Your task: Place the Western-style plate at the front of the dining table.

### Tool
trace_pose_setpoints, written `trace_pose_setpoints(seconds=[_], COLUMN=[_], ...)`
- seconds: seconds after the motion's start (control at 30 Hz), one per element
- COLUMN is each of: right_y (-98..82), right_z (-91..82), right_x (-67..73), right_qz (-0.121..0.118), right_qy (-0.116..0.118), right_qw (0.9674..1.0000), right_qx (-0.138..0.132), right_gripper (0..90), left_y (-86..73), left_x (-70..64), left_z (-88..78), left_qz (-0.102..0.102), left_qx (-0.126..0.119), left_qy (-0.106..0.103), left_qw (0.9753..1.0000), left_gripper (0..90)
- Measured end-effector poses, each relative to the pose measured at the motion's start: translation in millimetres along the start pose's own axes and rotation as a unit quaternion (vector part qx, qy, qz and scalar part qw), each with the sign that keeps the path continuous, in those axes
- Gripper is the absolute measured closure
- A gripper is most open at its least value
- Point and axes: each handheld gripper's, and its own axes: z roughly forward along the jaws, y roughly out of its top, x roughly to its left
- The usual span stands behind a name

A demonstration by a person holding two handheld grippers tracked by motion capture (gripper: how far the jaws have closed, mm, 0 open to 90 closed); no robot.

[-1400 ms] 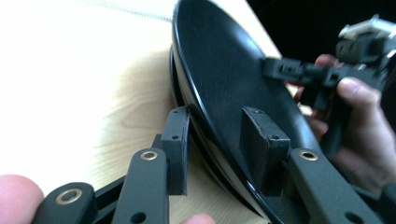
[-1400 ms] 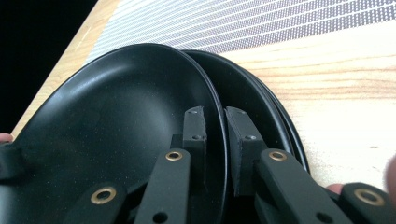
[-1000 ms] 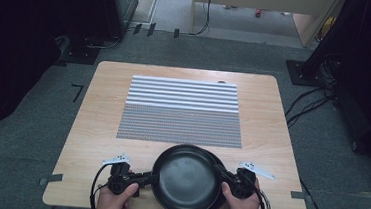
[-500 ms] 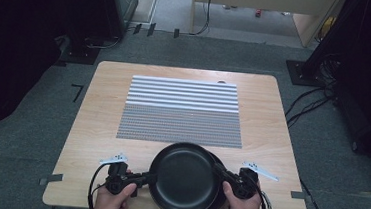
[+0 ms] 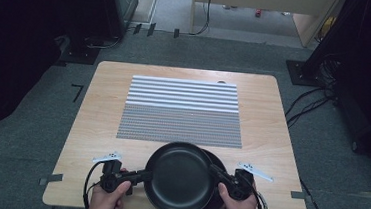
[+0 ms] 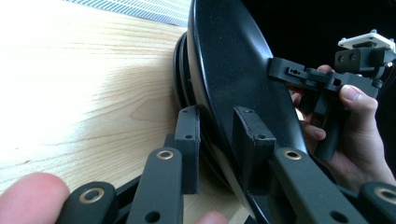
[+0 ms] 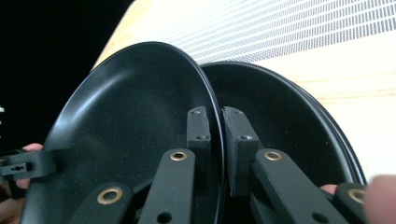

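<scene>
**Black plate held at both rims over a stack**

The top plate (image 5: 178,178) is round, shallow and matt black, with a faint speckle on its smooth inner face and a thin raised rim. It sits at the near edge of the table (image 5: 98,107), lifted slightly askew above a stack (image 5: 217,163) of like black plates, whose rims peek out on its right side in the high view. In the right gripper view the stack's (image 7: 289,116) layered edges show as fine concentric lines.

The left gripper (image 5: 140,175) is clamped on the plate's left rim: in its own view one flat black pad (image 6: 189,140) lies under the rim and the other on the inner face, jaws narrow. The right gripper (image 5: 217,172) pinches the opposite rim the same way, its pads (image 7: 198,135) nearly meeting with only the thin edge between.

The table is pale wood with visible grain. Beyond the plate lies a rectangular mat (image 5: 180,111), striped grey and white, coarser bands at the far half and finer ones nearer.
</scene>
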Motion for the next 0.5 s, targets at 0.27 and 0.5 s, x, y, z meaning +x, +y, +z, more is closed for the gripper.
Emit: trace_pose_setpoints(seconds=[0.27, 0.5], right_y=[-3.7, -5.1], right_z=[5.8, 9.0], right_x=[0.8, 1.6], right_qz=[-0.005, -0.015], right_qy=[-0.014, -0.023], right_qw=[0.9997, 0.9992], right_qx=[0.019, 0.028], right_gripper=[81.0, 79.2], left_y=[0.1, 0.8], left_x=[5.2, 4.6], left_z=[-1.4, -2.3], left_qz=[-0.018, -0.012], left_qx=[0.0, -0.004], left_qy=[0.003, 0.0], left_qw=[0.9998, 0.9999], left_gripper=[70.4, 69.3])
